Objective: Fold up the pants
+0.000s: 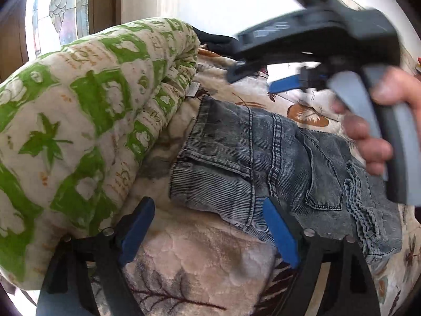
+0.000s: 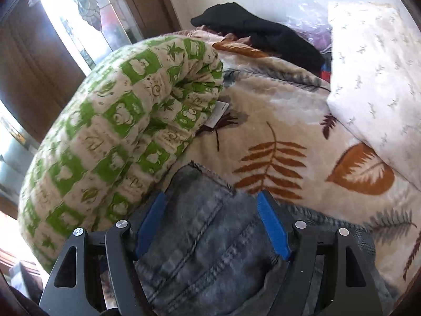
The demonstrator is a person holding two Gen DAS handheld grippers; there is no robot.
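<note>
Left wrist view: left gripper (image 1: pixel 210 226), jaws wide and empty, hangs over the near edge of folded grey jeans (image 1: pixel 265 168) on a leaf-print blanket (image 1: pixel 200 260), beside a rolled green-patterned quilt (image 1: pixel 86 121). Right wrist view: right gripper (image 2: pixel 213 223), jaws apart, straddles the jeans without pinching; beyond lie a white pillow (image 2: pixel 376 79) and black garment (image 2: pixel 263 34).

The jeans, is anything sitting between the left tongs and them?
Nothing visible. The left tongs stand open just over the near edge of the jeans on the blanket. The rolled green quilt lies beside the jeans at their left, not in the path. The right tongs hover beyond.
</note>
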